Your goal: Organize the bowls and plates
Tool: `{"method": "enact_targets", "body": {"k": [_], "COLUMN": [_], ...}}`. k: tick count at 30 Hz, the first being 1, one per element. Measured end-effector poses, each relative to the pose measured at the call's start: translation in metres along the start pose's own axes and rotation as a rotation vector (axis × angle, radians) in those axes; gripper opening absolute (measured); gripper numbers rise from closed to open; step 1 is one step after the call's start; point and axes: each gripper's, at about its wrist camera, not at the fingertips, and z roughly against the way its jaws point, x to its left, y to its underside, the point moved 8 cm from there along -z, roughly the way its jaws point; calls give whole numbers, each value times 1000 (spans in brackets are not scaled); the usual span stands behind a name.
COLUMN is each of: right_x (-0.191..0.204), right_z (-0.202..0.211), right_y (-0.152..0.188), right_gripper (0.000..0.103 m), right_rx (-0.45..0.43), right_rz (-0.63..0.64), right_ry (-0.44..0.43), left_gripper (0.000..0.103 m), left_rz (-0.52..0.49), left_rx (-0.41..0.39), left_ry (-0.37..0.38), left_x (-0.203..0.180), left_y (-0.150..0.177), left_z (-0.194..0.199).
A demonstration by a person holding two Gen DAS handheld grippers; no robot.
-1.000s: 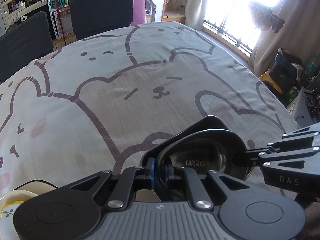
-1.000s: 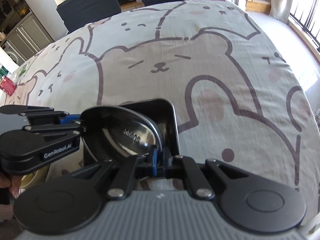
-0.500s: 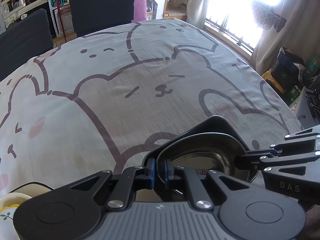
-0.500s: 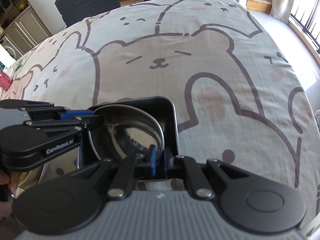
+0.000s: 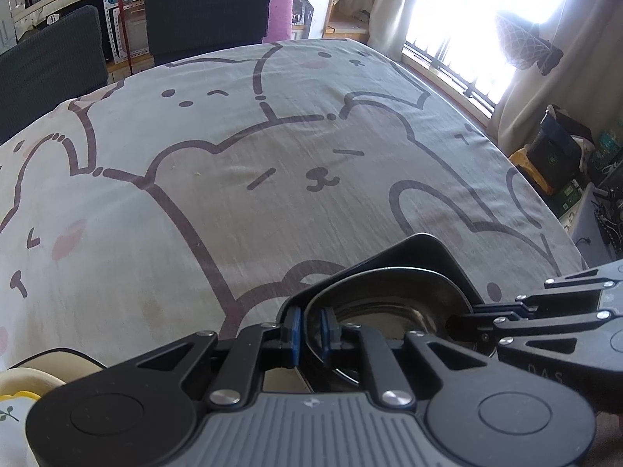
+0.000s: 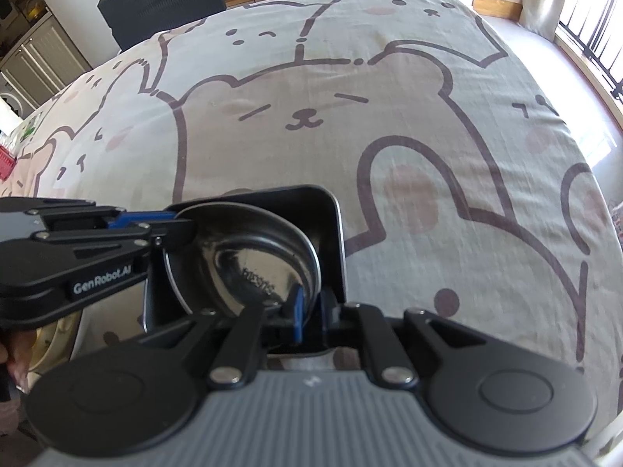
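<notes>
A round steel bowl (image 6: 253, 257) sits inside a black square dish (image 6: 327, 210) at the near edge of the table. My left gripper (image 5: 309, 330) is shut on the bowl's left rim; its blue pads pinch the steel edge. My right gripper (image 6: 311, 311) is shut on the bowl's near right rim, beside the dish wall. In the left wrist view the bowl (image 5: 389, 292) and dish (image 5: 428, 245) sit low at centre, and the right gripper's fingers (image 5: 506, 311) come in from the right. In the right wrist view the left gripper's fingers (image 6: 148, 225) come in from the left.
The table carries a grey cloth with bear drawings (image 5: 272, 155). A cream plate with a yellow and white dish (image 5: 23, 385) lies at the near left. Dark chairs (image 5: 206, 11) stand at the far side. A window and clutter are off the right edge.
Both grippers kept their hold on the steel bowl. The bowl has tipped flatter and sunk lower into the black dish. Both cameras have dropped slightly toward the table.
</notes>
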Motion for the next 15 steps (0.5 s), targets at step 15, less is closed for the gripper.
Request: {"method": "enact_targets", "body": {"k": [15], "right_x": [-1], "right_z": [4], "right_y": [-3], "right_gripper": [15], "right_rx": [-18], "right_rz": [-16], "right_ry": [-5], "left_gripper": [33], "left_rz": [2], "left_rx": [-39], "left_ry": [26], "left_x": [-1], "left_y": [-2], "left_z": [27]}}
